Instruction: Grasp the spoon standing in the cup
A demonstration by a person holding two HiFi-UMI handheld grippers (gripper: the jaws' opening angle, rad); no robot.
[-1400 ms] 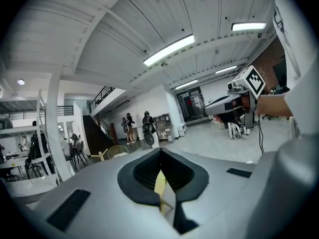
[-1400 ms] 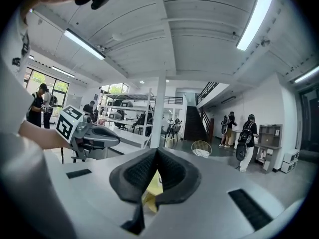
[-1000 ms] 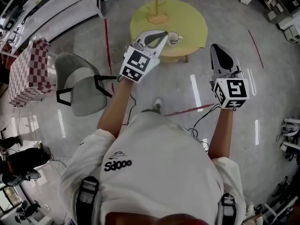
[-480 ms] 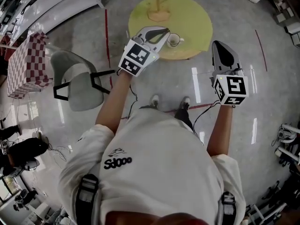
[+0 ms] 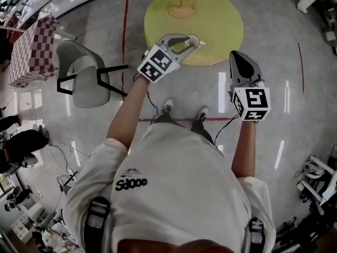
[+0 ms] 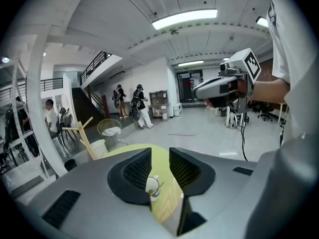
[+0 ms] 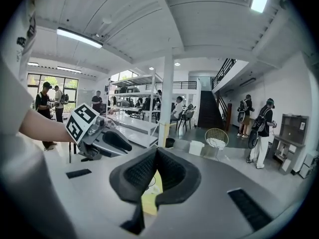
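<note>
A small white cup (image 5: 197, 42) with a spoon standing in it sits at the near edge of the round yellow table (image 5: 221, 20). My left gripper (image 5: 185, 40) hangs just short of the cup and partly hides it. Its jaws are opening, and nothing is between the pads. In the left gripper view the cup (image 6: 153, 187) and its spoon show beyond the gap of the left gripper (image 6: 160, 156). My right gripper (image 5: 236, 56) hovers over the floor to the right of the table's edge, shut and holding nothing. The right gripper (image 7: 156, 154) shows its pads touching.
A wooden stand (image 5: 181, 7) rises at the table's far side. A grey chair (image 5: 84, 80) and a checkered cloth (image 5: 31, 51) are to the left. Red tape lines and cables cross the shiny floor. Several people stand far off in the gripper views.
The person has stepped closer to the table. My left gripper has moved up to the cup and its jaws now show a gap. The right gripper has stayed shut.
</note>
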